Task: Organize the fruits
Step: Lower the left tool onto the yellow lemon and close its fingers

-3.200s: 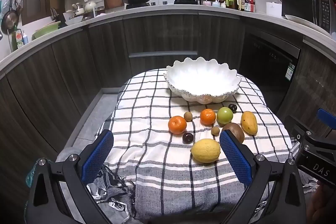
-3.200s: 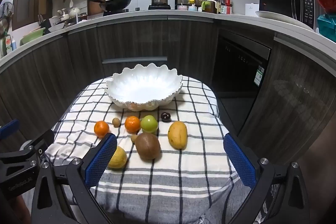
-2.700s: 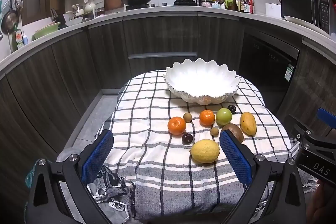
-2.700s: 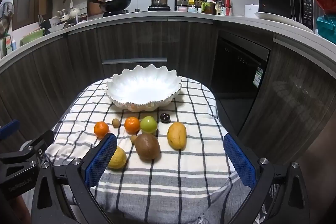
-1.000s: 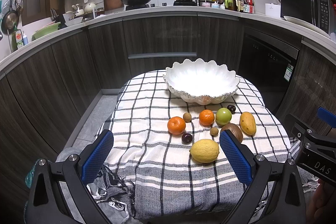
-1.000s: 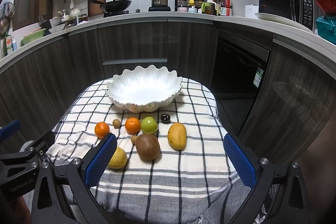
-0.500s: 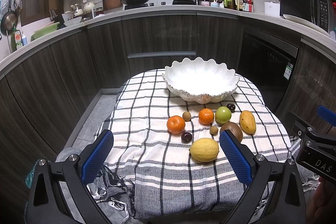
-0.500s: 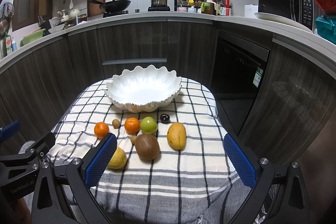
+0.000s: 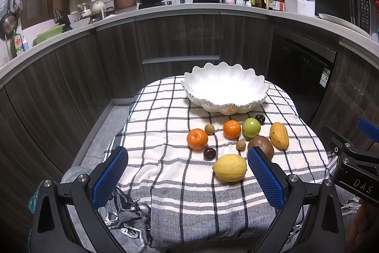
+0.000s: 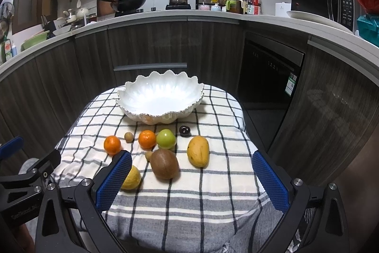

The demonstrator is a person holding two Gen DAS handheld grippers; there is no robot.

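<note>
A white scalloped bowl [image 9: 258, 96] [image 10: 132, 96] stands empty at the far side of a checked cloth [image 9: 165, 134]. In front of it lie two oranges [image 9: 197, 138] [image 9: 232, 129], a green apple [image 9: 251, 127], a mango [image 9: 279, 135] [image 10: 198, 150], a brown kiwi [image 10: 164, 163], a lemon [image 9: 230, 167] and several small fruits. My left gripper [image 9: 187, 172] is open and empty, near the cloth's front edge. My right gripper [image 10: 191, 179] is open and empty, just in front of the kiwi and mango.
The cloth covers a small round table [image 10: 189, 217] in a kitchen. Dark cabinets [image 9: 118, 63] and a counter curve behind it. A dishwasher [image 10: 267, 72] stands at the right. Each gripper shows at the edge of the other's view.
Almost nothing has changed. Both grippers stay open, with only a slight drift of the view.
</note>
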